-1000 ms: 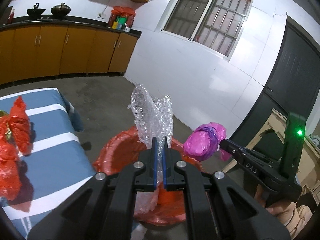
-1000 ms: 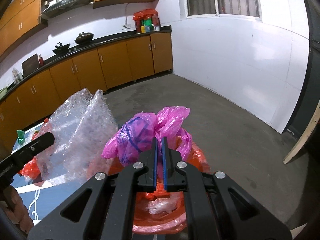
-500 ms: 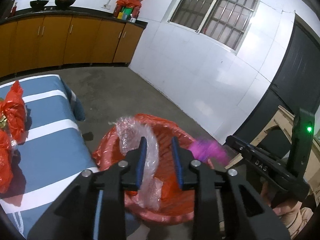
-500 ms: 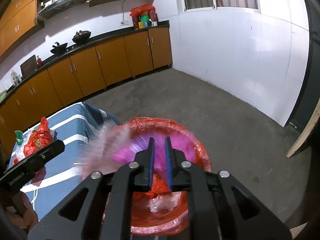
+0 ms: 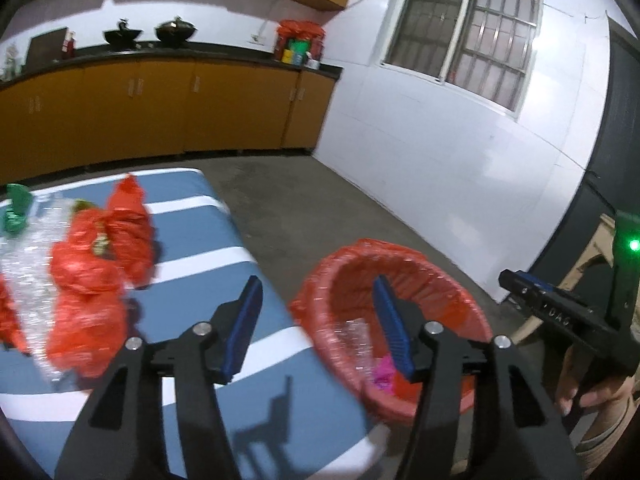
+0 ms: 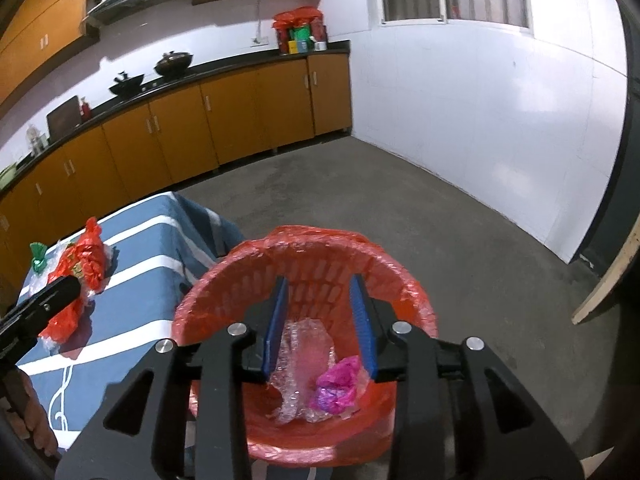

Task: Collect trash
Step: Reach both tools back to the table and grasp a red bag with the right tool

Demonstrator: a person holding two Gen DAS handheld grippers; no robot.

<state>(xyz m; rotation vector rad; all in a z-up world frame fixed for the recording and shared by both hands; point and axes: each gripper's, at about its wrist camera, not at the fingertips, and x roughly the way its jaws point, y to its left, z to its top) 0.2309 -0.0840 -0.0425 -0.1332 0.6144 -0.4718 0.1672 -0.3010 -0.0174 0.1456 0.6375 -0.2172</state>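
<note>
Two dark woks (image 6: 150,72) sit on the black counter (image 6: 224,70) above orange cabinets (image 6: 240,116); a barred window (image 5: 466,32) faces the concrete floor (image 6: 400,216).

Dim indoor light, blurred fisheye edges

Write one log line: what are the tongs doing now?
left tongs: open, empty | right tongs: open, just released | bubble wrap, pink bag: in bin

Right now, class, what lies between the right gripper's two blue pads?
In the right wrist view, nothing is gripped: the right gripper hangs open over the red-lined bin, framing the bubble wrap lying inside.
</note>
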